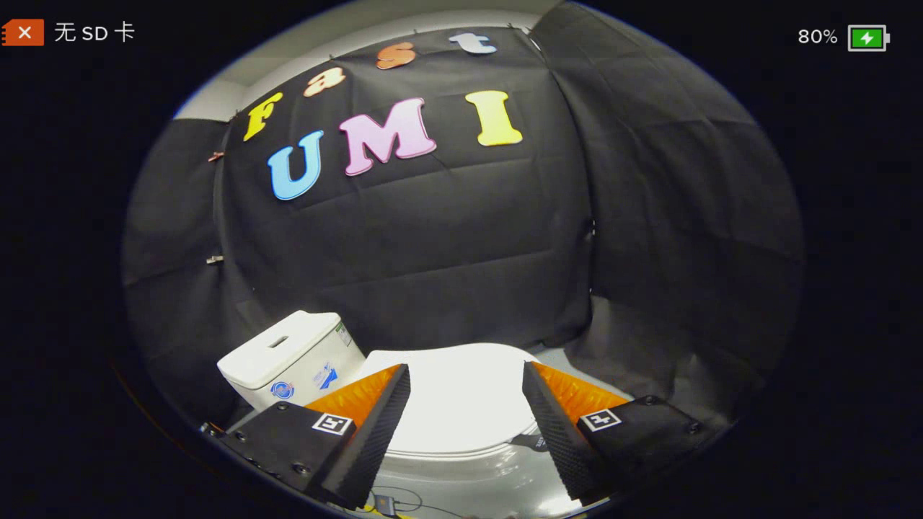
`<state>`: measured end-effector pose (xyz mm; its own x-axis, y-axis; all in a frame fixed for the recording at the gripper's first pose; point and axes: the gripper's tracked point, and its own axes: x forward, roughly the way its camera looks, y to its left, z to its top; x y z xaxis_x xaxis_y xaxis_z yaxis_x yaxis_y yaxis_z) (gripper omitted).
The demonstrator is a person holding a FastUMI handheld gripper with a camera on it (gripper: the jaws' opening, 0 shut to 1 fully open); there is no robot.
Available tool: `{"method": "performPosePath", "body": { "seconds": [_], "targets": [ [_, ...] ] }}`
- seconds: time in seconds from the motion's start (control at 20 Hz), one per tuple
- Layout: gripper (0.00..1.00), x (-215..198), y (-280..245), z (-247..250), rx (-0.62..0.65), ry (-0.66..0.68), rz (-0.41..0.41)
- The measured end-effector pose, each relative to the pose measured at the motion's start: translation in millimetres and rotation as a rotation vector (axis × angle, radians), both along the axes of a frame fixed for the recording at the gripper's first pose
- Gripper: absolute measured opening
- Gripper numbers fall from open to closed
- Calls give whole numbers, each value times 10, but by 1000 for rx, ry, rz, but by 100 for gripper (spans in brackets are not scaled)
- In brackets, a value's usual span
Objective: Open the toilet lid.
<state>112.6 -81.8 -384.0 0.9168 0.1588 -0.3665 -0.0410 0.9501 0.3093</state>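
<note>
A white toilet sits low in front of me, its lid (461, 404) lying flat and shut over the bowl. The lid's bright top spans the gap between my two fingers and runs a little beyond them. The white tank (288, 357), with a push button on top and stickers on its side, stands beyond my left finger. My gripper (465, 378) hangs above the lid, open wide, with nothing held between the fingers. Whether the fingers touch the lid I cannot tell.
Black cloth walls close the booth behind the toilet and to the right. The toilet bowl's grey-white side (461, 479) curves down below the lid. A small box with a cable (386, 502) lies on the floor under my fingers.
</note>
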Motion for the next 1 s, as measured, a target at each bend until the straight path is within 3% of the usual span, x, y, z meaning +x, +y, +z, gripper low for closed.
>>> {"method": "performPosePath", "body": {
  "seconds": [0.35,1.0],
  "targets": [
    [99,121,-366,-799,243,192,-36],
    [99,169,-985,-1974,429,425,-161]
  ]
}}
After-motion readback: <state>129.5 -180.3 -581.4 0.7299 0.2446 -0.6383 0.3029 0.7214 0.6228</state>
